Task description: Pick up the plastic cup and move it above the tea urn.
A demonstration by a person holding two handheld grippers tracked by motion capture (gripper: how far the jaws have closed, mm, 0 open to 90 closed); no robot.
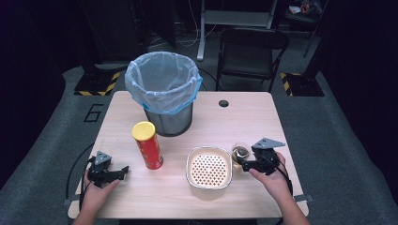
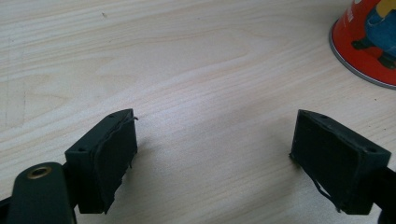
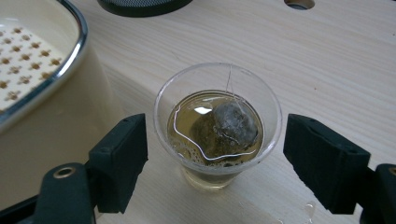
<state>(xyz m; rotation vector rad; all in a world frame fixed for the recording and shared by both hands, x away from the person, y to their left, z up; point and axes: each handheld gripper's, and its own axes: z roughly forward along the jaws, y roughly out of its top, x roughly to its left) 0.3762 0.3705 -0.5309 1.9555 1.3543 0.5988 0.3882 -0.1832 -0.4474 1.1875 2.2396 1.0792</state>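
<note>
straddling the clear cup [image 3: 218, 126] of tea near the tabletop's right edge, the right gripper [image 3: 215, 161] has its jaws wide, one on each side, neither pad touching. a tea bag [image 3: 229, 126] floats inside, and the cup sits just beside the cream strainer tray [image 1: 189, 161]. squeezing too hard or off-centre could tip the thin cup and spill tea. the left gripper [image 2: 212, 156] rests wide and empty by the left edge, near the red can [image 1: 148, 145].

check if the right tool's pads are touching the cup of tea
Apart. In the right gripper view the right tool stands open around the cup of tea, with bare table visible between each pad and the cup's wall.
</note>
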